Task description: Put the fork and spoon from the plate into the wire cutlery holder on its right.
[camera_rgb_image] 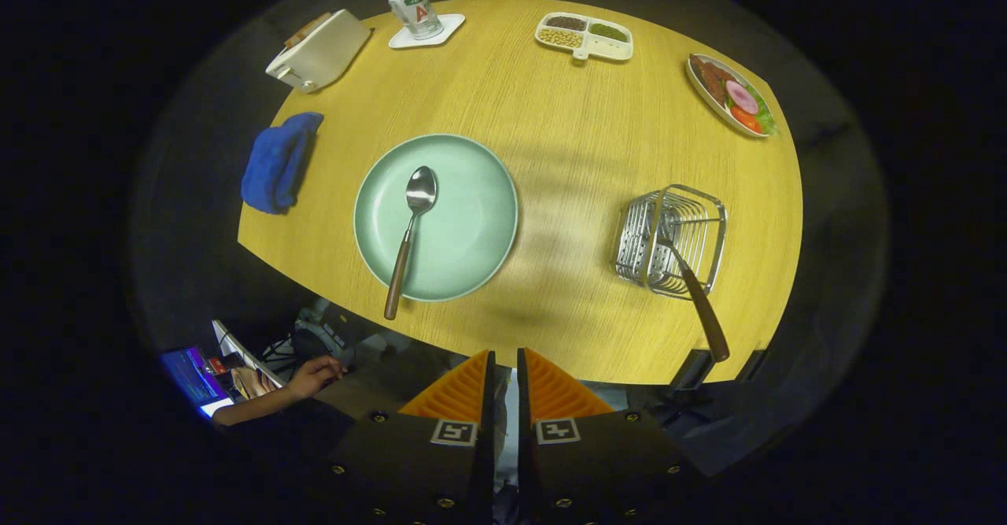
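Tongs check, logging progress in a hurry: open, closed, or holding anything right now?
Tongs: closed, nothing between the orange fingers, held high above the table's near edge; spoon and plate lie beyond them.

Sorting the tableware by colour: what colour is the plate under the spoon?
Pale green round plate, clearest in the gripper view; the shut tool holds nothing.

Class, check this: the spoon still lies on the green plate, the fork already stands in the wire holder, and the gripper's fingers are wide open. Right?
One error. The gripper view shows the gripper nearly closed and empty. The spoon lies on the green plate; the fork stands in the wire holder.
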{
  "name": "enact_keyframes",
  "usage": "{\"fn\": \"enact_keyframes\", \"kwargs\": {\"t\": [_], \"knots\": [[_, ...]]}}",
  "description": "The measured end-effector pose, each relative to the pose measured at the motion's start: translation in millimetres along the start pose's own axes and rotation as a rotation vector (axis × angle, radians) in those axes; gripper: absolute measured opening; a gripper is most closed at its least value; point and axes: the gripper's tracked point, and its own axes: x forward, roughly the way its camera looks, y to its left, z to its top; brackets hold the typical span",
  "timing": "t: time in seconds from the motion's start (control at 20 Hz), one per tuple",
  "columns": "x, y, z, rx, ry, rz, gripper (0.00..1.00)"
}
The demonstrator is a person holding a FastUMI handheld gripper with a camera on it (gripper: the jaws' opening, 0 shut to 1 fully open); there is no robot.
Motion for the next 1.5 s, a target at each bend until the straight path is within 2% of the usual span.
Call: {"fn": "enact_keyframes", "kwargs": {"t": [0.2, 0.45, 0.85, 1.05, 1.5], "knots": [[16.7, 31.4, -2.3, -0.023, 0.006, 0.026, 0.13], [34.1, 52.6, 0.3, -0.066, 0.018, 0.019, 0.13], [61.7, 99.8, 23.0, -0.023, -0.012, 0.079, 0.13], [83.9, 111.2, 40.1, 0.002, -0.014, 0.079, 0.13], [122.3, 113.1, 47.8, 0.021, 0.039, 0.05, 0.14]]}}
